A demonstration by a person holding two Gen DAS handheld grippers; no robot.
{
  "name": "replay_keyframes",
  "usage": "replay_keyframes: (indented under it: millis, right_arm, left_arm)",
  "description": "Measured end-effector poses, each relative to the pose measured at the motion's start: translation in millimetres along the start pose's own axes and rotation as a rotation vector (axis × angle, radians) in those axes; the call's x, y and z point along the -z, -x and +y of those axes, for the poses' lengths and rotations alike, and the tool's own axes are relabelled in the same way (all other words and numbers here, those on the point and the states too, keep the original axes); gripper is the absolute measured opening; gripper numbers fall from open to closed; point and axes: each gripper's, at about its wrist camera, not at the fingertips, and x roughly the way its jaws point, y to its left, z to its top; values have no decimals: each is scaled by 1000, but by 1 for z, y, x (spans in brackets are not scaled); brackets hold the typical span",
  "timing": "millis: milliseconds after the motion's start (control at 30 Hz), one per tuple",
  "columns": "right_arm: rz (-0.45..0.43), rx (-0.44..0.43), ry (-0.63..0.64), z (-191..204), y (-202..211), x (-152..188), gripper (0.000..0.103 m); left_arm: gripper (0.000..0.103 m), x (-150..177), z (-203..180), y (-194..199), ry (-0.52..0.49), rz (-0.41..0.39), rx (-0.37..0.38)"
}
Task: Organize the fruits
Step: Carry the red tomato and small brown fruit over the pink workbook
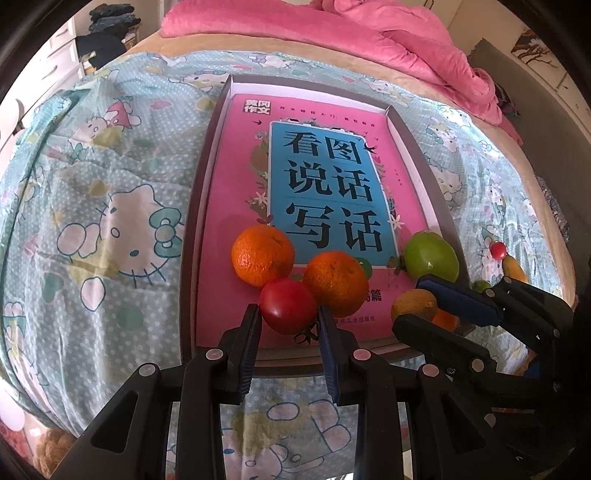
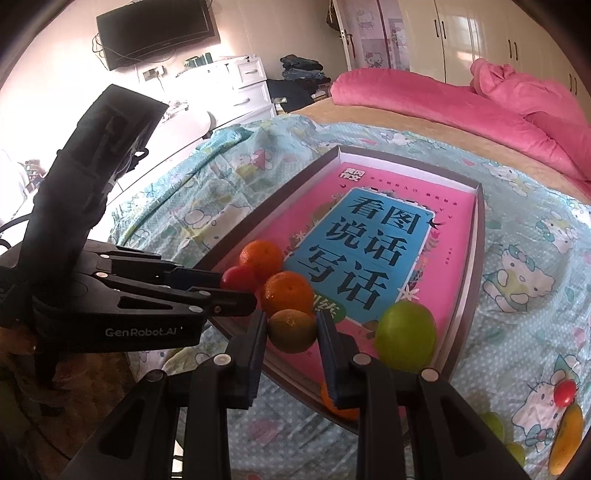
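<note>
A shallow box (image 1: 207,155) with a pink book in it lies on the bed. Two oranges (image 1: 262,254) (image 1: 335,280) and a green apple (image 1: 431,255) rest on the book. My left gripper (image 1: 289,317) is shut on a red tomato (image 1: 287,305) at the box's near end. My right gripper (image 2: 291,332) is shut on a greenish-orange citrus (image 2: 292,330) beside the apple (image 2: 405,334); it shows in the left wrist view too (image 1: 417,302). A small tomato (image 2: 565,393), a mango (image 2: 567,443) and green fruits (image 2: 493,424) lie on the sheet at right.
A Hello Kitty sheet (image 1: 110,206) covers the bed. A pink quilt (image 1: 406,40) is piled at the far end. White drawers (image 2: 251,85) and a wall TV (image 2: 155,31) stand beyond the bed. Another orange (image 2: 332,404) sits under my right fingers.
</note>
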Motion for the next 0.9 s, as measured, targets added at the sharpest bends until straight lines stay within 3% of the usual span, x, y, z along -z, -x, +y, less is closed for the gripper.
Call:
replay_keyframes:
  millis: [900]
  right_arm:
    - [34,51,7,0,-12,7,29]
  left_arm:
    - [32,0,3,-7,4,14,-9]
